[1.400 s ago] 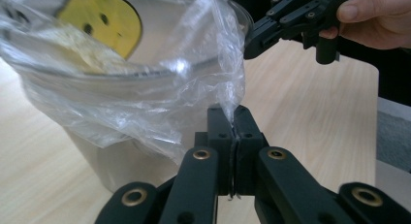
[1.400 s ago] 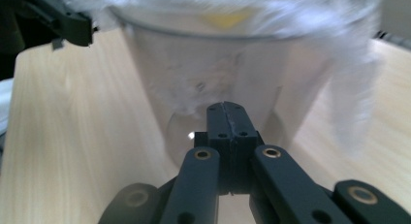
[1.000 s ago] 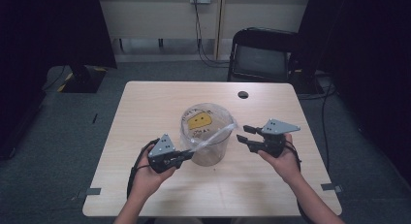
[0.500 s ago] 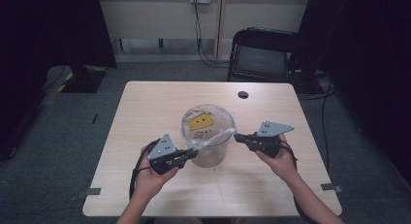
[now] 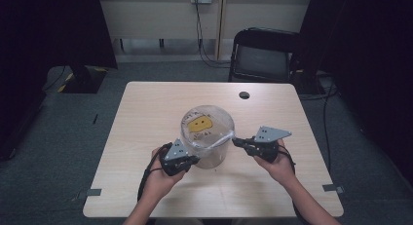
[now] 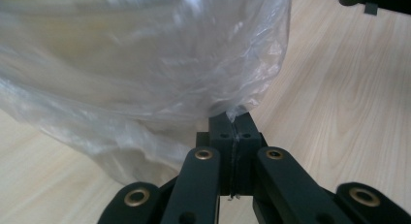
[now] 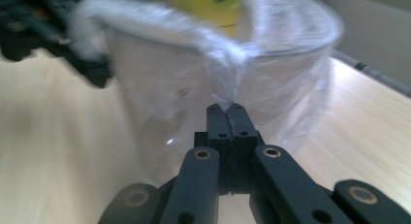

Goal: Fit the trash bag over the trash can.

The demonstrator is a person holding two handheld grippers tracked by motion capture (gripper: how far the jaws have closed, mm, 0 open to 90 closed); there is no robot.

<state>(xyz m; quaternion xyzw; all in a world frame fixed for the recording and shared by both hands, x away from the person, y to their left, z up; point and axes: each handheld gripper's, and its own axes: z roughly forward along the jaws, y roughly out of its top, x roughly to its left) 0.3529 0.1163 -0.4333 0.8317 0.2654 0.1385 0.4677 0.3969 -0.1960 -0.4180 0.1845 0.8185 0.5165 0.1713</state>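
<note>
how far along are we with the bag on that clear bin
Done: the bag lines the bin, draped over its rim. In hand: the left tongs and right tongs are each shut on a pinch of the bag's edge, on opposite sides. Left, probably: whatever comes next with the bag's edges, pulling down or lifting; a yellow item lies inside.

Blurred yellow item (image 7: 206, 5) (behind bag film (image 7: 271, 64))

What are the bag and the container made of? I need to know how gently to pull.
The bag looks like thin clear plastic film: glossy, crinkled, gathered into folds where each gripper pinches it. The container looks like stiffer translucent plastic, since it keeps a round, smooth-rimmed shape. The table looks like pale wood-grain laminate, matte.
</note>
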